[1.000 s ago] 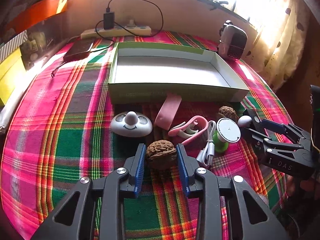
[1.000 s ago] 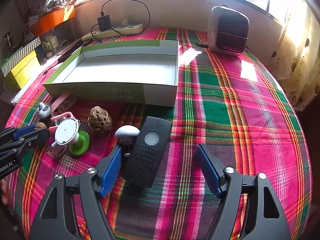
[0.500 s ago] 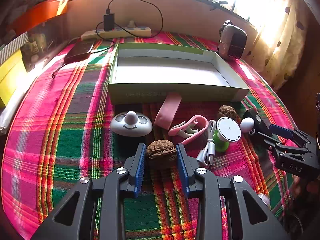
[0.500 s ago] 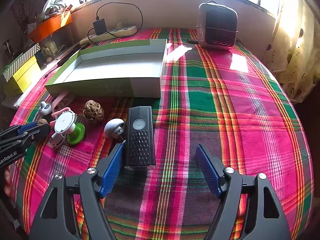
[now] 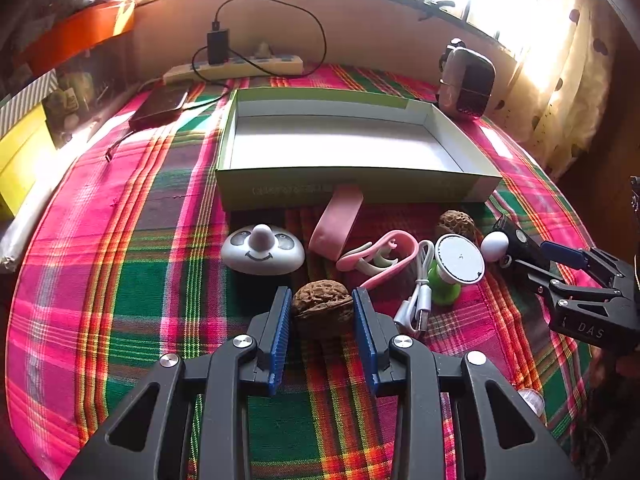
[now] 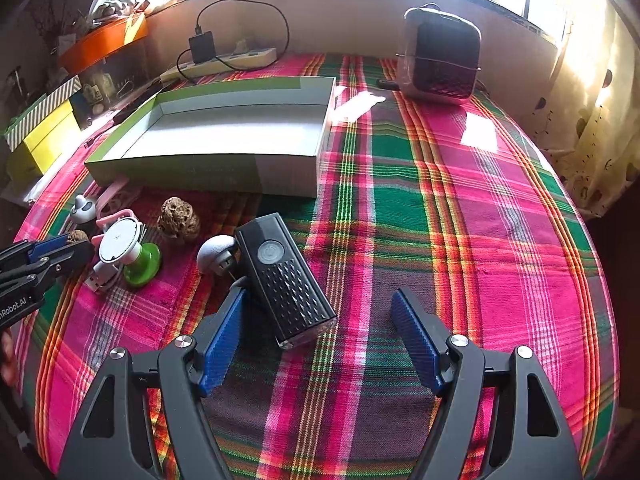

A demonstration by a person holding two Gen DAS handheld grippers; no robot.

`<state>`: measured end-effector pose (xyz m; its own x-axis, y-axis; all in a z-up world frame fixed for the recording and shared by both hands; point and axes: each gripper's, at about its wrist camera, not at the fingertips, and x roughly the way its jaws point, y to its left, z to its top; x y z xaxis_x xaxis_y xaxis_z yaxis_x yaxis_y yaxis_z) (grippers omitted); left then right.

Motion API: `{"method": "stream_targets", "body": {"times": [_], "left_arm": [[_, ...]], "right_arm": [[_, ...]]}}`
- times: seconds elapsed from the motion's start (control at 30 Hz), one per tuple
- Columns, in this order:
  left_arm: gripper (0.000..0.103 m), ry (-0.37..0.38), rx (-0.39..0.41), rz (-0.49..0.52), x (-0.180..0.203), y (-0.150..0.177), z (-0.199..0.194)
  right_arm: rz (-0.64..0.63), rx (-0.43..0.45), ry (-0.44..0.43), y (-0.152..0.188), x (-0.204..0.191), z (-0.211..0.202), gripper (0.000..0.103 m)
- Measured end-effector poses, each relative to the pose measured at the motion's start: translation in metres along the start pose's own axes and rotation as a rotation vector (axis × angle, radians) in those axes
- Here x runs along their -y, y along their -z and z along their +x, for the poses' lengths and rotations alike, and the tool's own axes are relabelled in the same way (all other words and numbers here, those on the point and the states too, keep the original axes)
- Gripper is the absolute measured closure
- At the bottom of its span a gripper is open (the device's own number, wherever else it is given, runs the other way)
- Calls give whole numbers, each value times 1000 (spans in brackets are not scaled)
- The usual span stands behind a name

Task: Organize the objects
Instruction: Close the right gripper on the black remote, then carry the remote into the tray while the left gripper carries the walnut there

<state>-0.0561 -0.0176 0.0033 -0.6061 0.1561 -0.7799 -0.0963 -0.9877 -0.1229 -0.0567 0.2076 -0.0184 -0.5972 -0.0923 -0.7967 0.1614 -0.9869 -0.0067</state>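
- The left gripper (image 5: 322, 310) has its blue ribbed fingers (image 5: 280, 330) on either side of a wrinkled brown walnut (image 5: 321, 307) that lies on the pink, green and orange plaid tablecloth (image 5: 132, 280); both pads sit against the shell, pinching it.
- The right gripper (image 6: 318, 322) has its fingers spread wide; a black rectangular flashlight with a round button (image 6: 285, 276) lies slanted between them, closer to the left finger, and whether that finger touches it cannot be told.
- A white round-headed gadget (image 6: 215, 252) sits just left of the flashlight's far end.
- A shallow open cardboard box, green outside and white inside (image 5: 352, 190), stands further back, with nothing in it.
- Near its front wall lie a white dome with a smiling face (image 5: 262, 250), a pink flat strap (image 5: 336, 222), a pink and cream clip (image 5: 380, 258), a white cable (image 5: 418, 300), a white disc on a green base (image 5: 456, 266) and a second rough brown nut (image 5: 456, 222).
- A chrome and black box-shaped appliance (image 6: 440, 58) stands far right; a cream power strip with a black charger (image 5: 236, 66) lies along the far wall.
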Motion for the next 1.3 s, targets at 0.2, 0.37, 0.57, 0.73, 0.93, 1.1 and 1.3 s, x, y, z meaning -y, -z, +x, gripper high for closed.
{"method": "stream_targets", "body": {"times": [0.2, 0.37, 0.57, 0.73, 0.93, 1.1, 1.3], "left_arm": [[73, -8, 3, -1, 1, -3, 3], [73, -15, 5, 1, 3, -3, 4], [74, -20, 6, 4, 5, -2, 5], [75, -21, 7, 5, 5, -2, 5], [75, -24, 6, 2, 6, -1, 5], [75, -26, 2, -4, 4, 0, 4], [75, -40, -3, -6, 2, 1, -1]], "right_arm": [[-7, 7, -3, -7, -2, 4, 38], [-13, 12, -11, -8, -4, 4, 48], [-16, 19, -17, -7, -6, 2, 64], [-7, 23, -19, -6, -6, 1, 75], [-5, 23, -20, -5, -8, 1, 75], [2, 24, -19, -4, -8, 0, 75], [5, 37, -18, -5, -8, -7, 75]]}}
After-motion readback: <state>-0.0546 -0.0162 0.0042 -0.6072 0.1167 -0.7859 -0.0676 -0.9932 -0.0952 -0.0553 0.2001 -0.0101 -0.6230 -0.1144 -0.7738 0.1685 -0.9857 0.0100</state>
